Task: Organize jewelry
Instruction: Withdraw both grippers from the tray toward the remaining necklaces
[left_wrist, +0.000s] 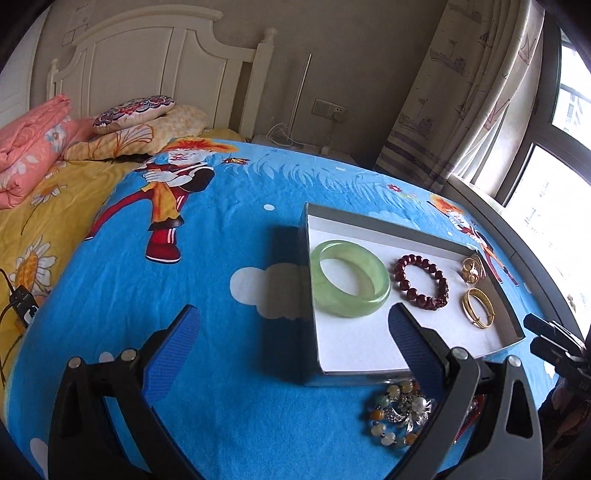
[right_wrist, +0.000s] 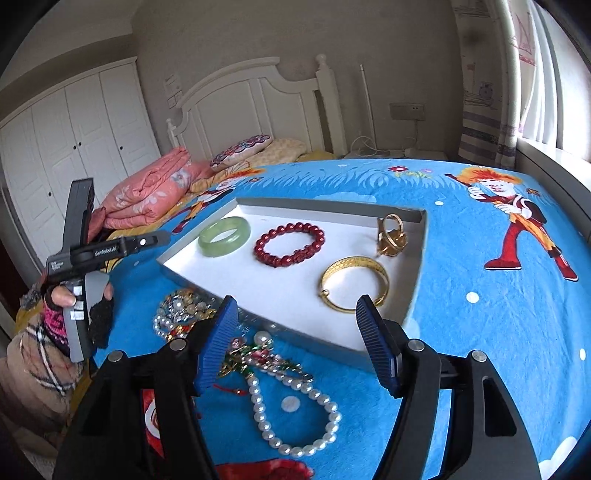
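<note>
Translucent pale-green bangle (left_wrist: 349, 278) lies flat in white tray (left_wrist: 354, 350).

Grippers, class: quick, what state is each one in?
Left gripper: open, holding nothing.
Right gripper: open, holding nothing.

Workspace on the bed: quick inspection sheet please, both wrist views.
Surface: blue cartoon blanket on bed.
Job's things: white tray holds green bangle, red bead bracelet, gold bangle, gold ring piece; pearl necklace and bead pile lie outside.
Clutter: folded pink quilt, pillows.
Grippers: left gripper open, empty; right gripper open, empty.
Cables: black cable at left edge.
Surroundings: headboard, wardrobe, curtain, window.
</note>
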